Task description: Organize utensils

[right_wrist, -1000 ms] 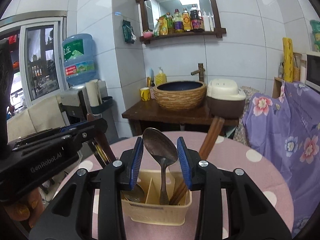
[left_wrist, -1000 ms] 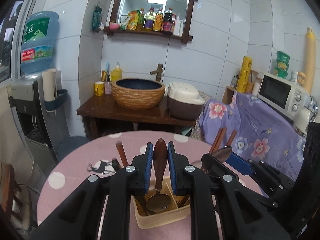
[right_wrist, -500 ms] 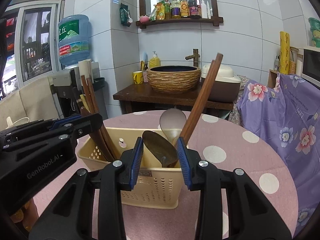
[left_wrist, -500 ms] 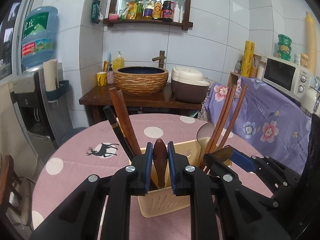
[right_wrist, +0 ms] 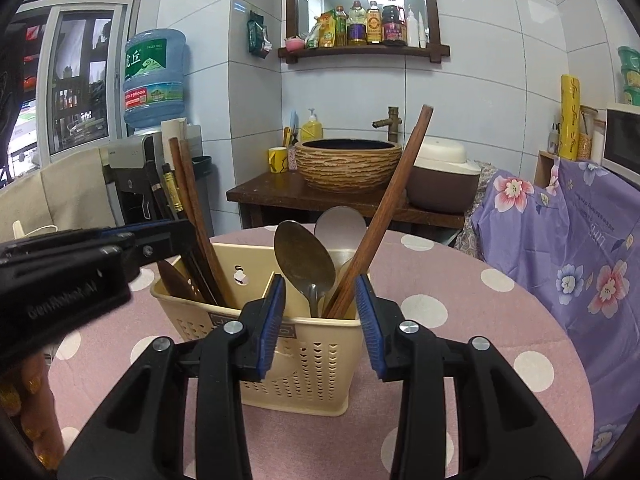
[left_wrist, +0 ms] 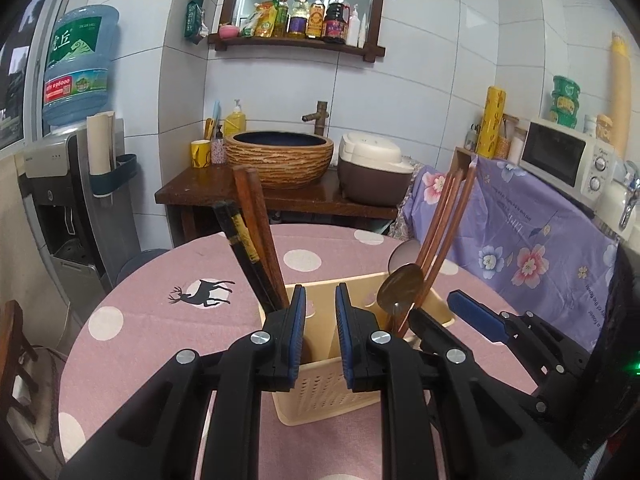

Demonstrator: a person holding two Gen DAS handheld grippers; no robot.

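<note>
Tool in the left hand, the left tool point(left_wrist: 320, 320), points forward and a little down over the near wall of the cream utensil caddy point(left_wrist: 320, 396). Its jaws stand narrow. A sliver of brown shows low between the pads, and I cannot tell whether they press on it. The caddy stands on the pink dotted surface point(left_wrist: 160, 320). Dark and brown chopsticks point(left_wrist: 256, 248) lean left out of its left compartment. The right tool point(left_wrist: 448, 316) reaches in from the right beside a metal spoon point(left_wrist: 400, 284). Far behind are a woven basin point(left_wrist: 280, 160), a rice cooker point(left_wrist: 374, 172) and a microwave point(left_wrist: 560, 156) (set above a flowered purple cloth).

From the right wrist, the right tool is held nearly level at the caddy's near rim. Its jaws have just been opening and now stand apart. The metal spoon stands bowl-up in the right compartment between the pads, and neither pad touches it. A second spoon point(right_wrist: 340, 224) and a long brown chopstick point(right_wrist: 392, 196) share that compartment. The left tool's tips hang above a wooden spoon point(right_wrist: 176, 280) in the left compartment. A water dispenser bottle point(right_wrist: 154, 76) stands far left.
</note>
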